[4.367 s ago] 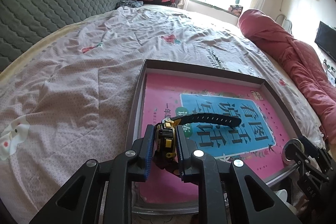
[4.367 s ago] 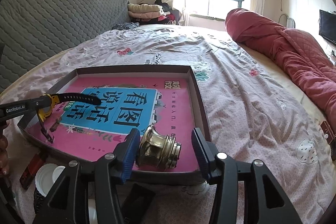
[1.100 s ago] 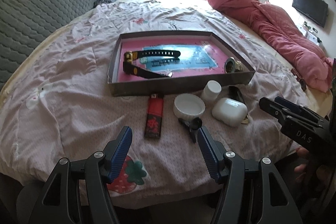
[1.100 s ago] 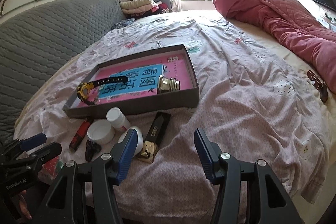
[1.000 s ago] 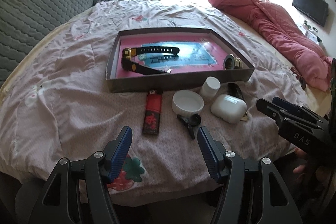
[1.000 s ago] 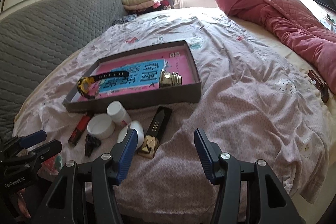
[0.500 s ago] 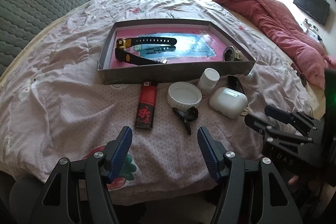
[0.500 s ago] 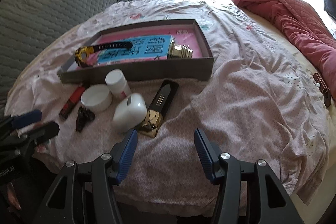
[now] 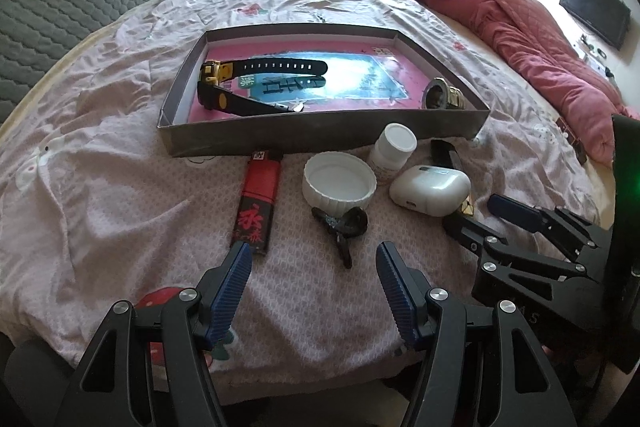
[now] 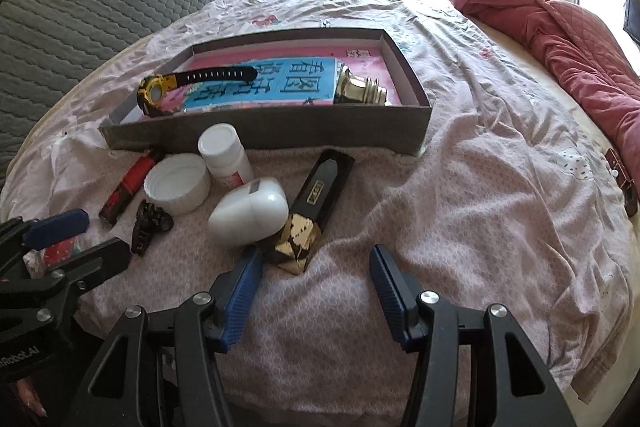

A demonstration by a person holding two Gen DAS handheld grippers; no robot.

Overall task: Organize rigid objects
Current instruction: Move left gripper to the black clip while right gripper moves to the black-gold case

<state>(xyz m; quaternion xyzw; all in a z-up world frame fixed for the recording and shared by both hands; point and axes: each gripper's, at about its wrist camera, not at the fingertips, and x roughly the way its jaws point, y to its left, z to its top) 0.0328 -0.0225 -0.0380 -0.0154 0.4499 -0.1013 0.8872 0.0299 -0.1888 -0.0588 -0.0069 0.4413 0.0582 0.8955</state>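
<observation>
Grey cardboard forms the shallow tray (image 9: pixel 320 141) on the pink patterned bedspread (image 9: pixel 100 195), its long side running left to right across both views; inside it lie a pink and blue printed book (image 9: pixel 360 83), a black and yellow strapped wristwatch (image 9: pixel 256 83) with its straps stretched along the tray's length, and a brass ribbed cylinder (image 10: pixel 360 89) on its side near the right wall. Loose on the bedspread just in front of the tray sit a red and black lighter (image 9: pixel 258 205), long axis pointing toward the tray; a white round lid (image 9: pixel 339 183) with its hollow up; a white capped pill bottle (image 10: pixel 225 157), upright; a white rounded earbud case (image 10: pixel 250 213); a small black hair clip (image 9: pixel 342 227); and a black and gold rectangular bar (image 10: pixel 316 209), gold end nearest the right camera, black end angled up toward the tray. Left gripper (image 9: pixel 314 279) hovers over the bedspread with jaws spread and nothing between them, the lighter's near end just beside its left pad; right gripper (image 10: pixel 314 281) likewise stands spread and empty, the bar's gold end just ahead of it.
</observation>
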